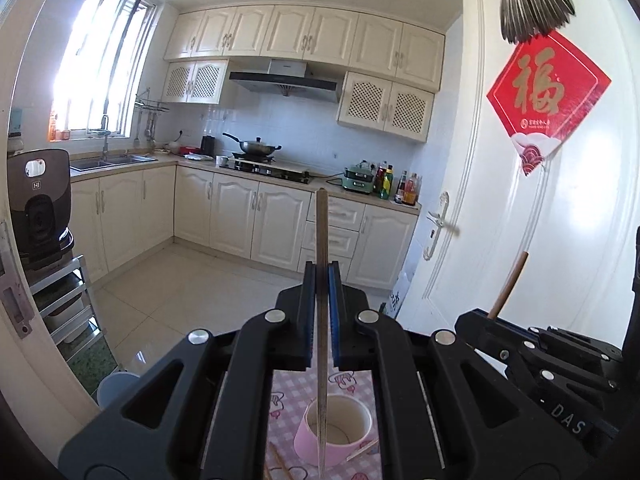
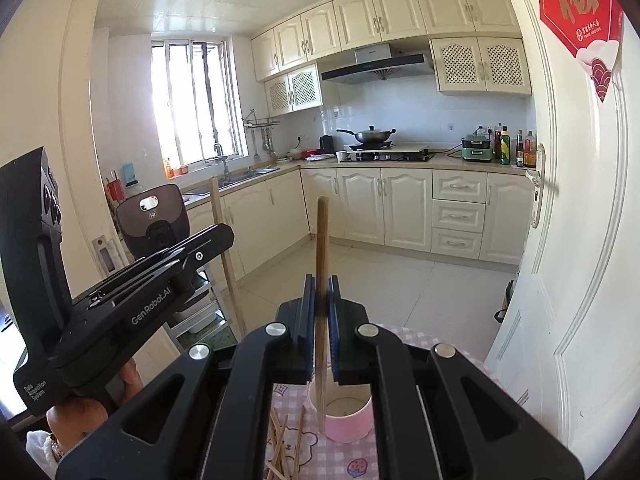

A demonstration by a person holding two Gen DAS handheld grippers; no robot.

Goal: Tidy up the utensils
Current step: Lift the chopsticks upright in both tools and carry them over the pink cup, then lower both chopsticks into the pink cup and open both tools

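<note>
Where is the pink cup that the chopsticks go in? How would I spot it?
Find the table with the pink checked cloth in front of the kitchen. The pink cup stands on it, round, open-topped and white inside. Loose chopsticks lie flat beside it, but the cup is the only upright pink thing.

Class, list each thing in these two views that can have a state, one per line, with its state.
left gripper: shut on a chopstick, held upright
right gripper: shut on another chopstick, upright
pink cup: upright, empty, on the checked cloth
loose chopsticks: lying on the cloth beside the cup
white door: open
wok: lidded, on the stove
</note>
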